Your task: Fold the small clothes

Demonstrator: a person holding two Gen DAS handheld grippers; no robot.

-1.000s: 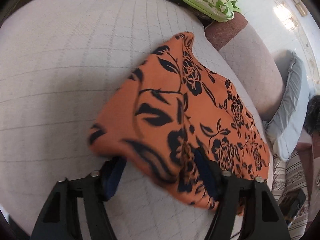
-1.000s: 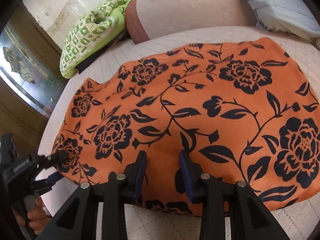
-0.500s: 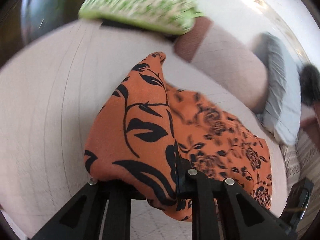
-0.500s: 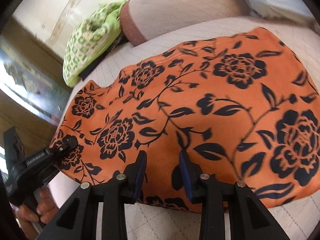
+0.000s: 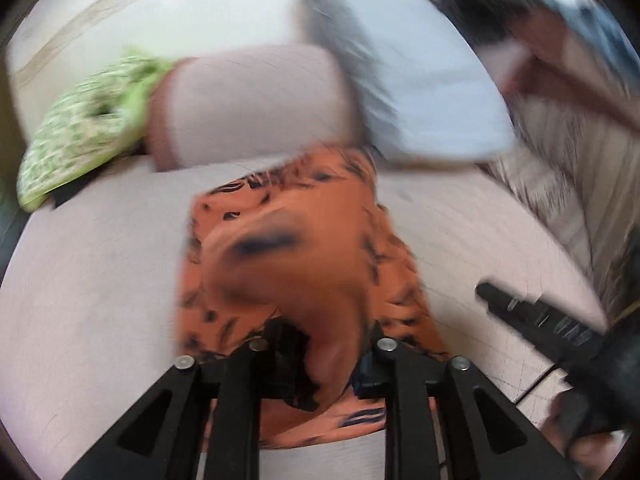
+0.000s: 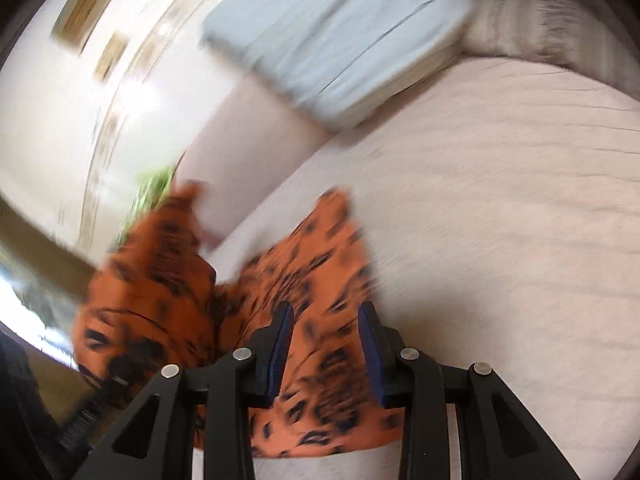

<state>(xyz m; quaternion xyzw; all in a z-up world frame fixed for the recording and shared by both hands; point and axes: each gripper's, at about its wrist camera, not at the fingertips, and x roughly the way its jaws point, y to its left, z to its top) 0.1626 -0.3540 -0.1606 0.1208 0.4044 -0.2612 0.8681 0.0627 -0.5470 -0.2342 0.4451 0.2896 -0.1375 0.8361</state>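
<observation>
The left gripper point(image 5: 328, 354) is clamped on a raised flap of the orange floral garment point(image 5: 304, 248), the rest lying ahead on the bed point(image 5: 100, 280). The right gripper point(image 6: 326, 346) stands apart, fabric between its fingers. Judged: carry the flap across level, then release edge on edge.

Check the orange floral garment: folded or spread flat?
Mid-fold. The orange floral garment has one side lifted and doubled over in the left tongs; the rest lies on the bed.

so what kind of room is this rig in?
Likely a home bedroom or living room: a padded quilted surface like a bed or sofa, a pale blue pillow, a green patterned cushion, and framed pictures on the wall.
</observation>
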